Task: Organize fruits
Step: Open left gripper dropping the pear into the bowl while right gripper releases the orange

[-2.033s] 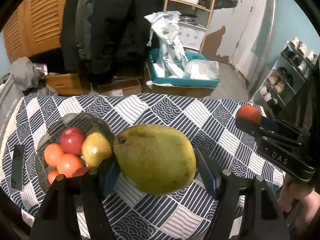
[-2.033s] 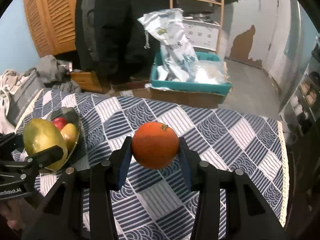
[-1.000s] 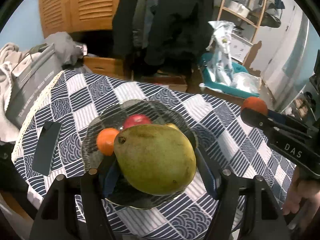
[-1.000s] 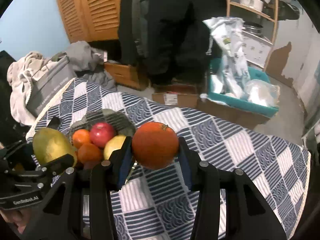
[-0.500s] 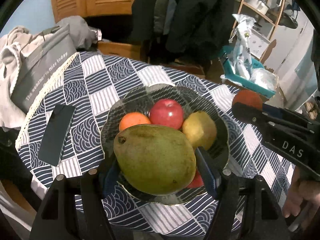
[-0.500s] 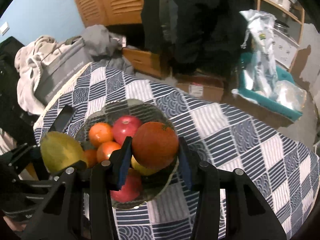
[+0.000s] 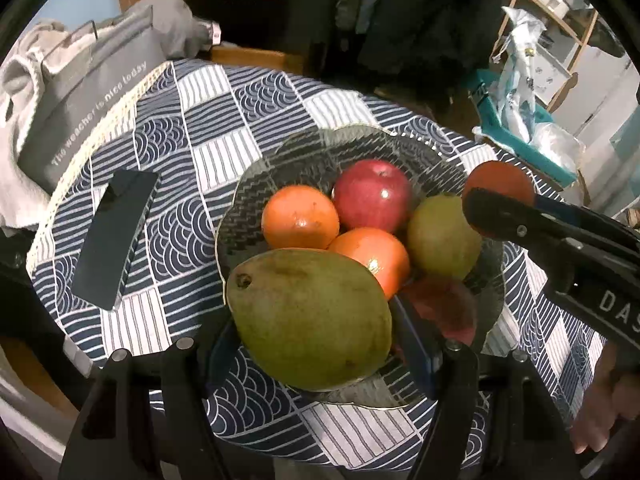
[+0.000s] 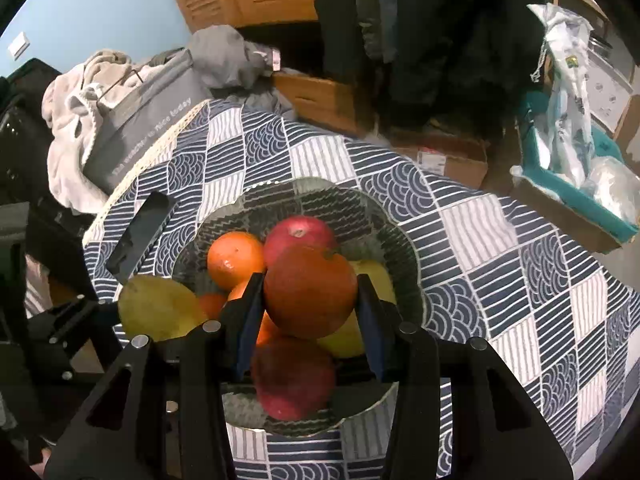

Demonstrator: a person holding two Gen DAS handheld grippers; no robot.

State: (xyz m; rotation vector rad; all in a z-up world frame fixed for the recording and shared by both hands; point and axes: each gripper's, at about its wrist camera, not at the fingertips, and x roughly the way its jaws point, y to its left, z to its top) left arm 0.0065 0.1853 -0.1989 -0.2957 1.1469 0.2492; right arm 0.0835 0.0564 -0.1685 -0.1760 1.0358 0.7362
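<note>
Mango (image 7: 308, 316) clamped in left gripper (image 7: 312, 344), over near rim of glass bowl (image 7: 280, 160); orange (image 8: 310, 290) pinched in right gripper (image 8: 308, 312), above piled fruit. Placing step, by the look. Next: lowering into free gaps, then easing both grips apart gently.

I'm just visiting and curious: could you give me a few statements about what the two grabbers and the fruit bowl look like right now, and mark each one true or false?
1. The left gripper holds a green mango. True.
2. The right gripper is empty. False: its jaws clamp an orange.
3. The glass bowl has no fruit in it. False: it already holds a red apple, other oranges and a yellowish fruit.
4. A dark phone lies flat on the patterned tablecloth beside the bowl. True.
5. Both held fruits hang over the bowl. True.
</note>
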